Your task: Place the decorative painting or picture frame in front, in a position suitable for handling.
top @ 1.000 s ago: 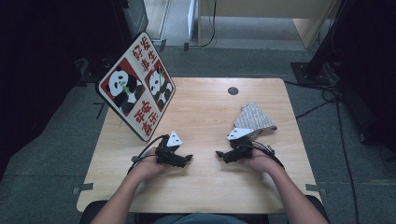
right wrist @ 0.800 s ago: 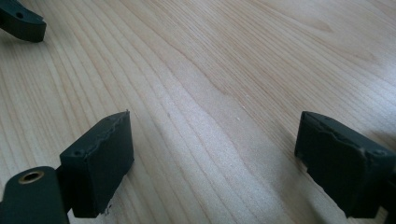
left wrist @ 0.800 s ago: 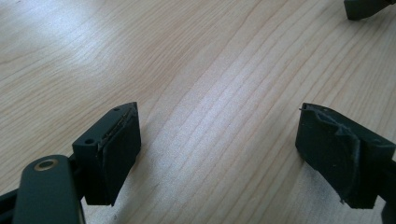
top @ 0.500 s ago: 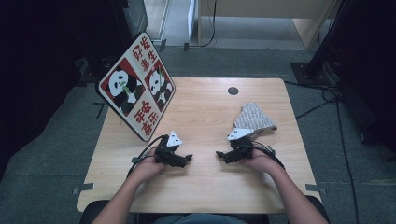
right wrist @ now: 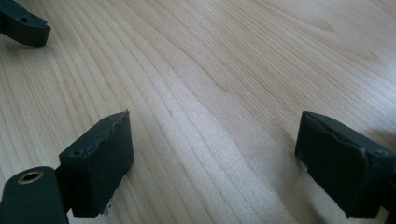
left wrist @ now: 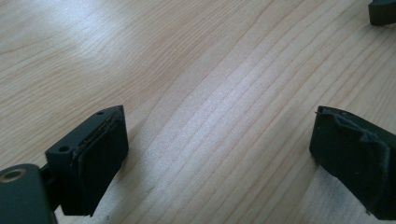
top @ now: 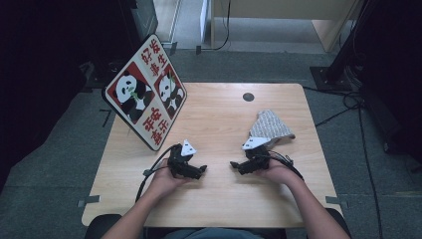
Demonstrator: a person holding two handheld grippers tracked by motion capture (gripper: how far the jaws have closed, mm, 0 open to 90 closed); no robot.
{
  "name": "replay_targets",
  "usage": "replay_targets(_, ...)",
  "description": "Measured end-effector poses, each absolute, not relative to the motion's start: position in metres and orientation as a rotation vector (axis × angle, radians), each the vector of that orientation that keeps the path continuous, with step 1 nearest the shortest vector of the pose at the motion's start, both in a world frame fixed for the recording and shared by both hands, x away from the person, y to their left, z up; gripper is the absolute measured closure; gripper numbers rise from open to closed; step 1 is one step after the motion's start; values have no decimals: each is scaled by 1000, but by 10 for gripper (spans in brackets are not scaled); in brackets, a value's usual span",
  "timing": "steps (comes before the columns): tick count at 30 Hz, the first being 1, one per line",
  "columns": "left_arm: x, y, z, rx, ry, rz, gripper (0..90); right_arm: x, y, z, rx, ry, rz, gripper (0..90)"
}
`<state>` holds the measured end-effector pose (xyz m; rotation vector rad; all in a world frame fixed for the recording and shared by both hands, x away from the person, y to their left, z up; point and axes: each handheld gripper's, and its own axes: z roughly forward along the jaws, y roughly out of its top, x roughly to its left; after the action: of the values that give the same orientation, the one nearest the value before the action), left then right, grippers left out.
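Far to the left of the table's middle, the panda sign (top: 147,99) leaned at a tilt over the left edge of the wooden table (top: 219,114), its lower corner resting on the wood. Just right of that corner, and nearer the person, sat the left gripper (top: 203,171), cradled in the left hand (top: 166,180), a black cable looping off its back toward the near-left edge. Its claw was wide: in the left gripper view the left gripper (left wrist: 219,154) had two black pads well apart with nothing but bare wood grain between them, both down close to the tabletop.

Right of it, across a short stretch of bare wood, the right gripper (top: 233,164) pointed back the other way, tips facing the left one, near but apart. The right hand (top: 278,173) held it. That claw was wide too: in the right gripper view the right gripper (right wrist: 212,158) showed both pads spread with plain table between, and the tip of the other gripper peeked in at the top-left corner.

Just behind the right hand, farther from the person, a grey patterned cloth (top: 271,127) lay crumpled in a heap, held by neither claw. Beyond it, near the far edge, was a dark round hole (top: 248,96) in the tabletop.
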<state>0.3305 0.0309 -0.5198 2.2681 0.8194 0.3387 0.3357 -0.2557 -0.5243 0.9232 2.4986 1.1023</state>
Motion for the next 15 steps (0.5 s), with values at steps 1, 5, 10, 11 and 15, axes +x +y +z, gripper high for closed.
replay_targets(1, 330, 31, -520, 2268, 819, 338, 36, 336, -256, -524, 923, 2499, 1102, 112)
replay_targets(5, 331, 30, -520, 2271, 815, 340, 36, 336, -256, -524, 923, 2499, 1102, 111)
replay_targets(10, 334, 28, -515, 2316, 772, 305, 91, 336, -256, -524, 923, 2499, 1102, 112)
replay_targets(11, 334, 28, -515, 2316, 772, 305, 126, 336, -256, -524, 923, 2499, 1102, 111)
replay_targets(15, 335, 29, -510, 2329, 754, 213, 146, 336, -256, -524, 923, 2499, 1102, 111)
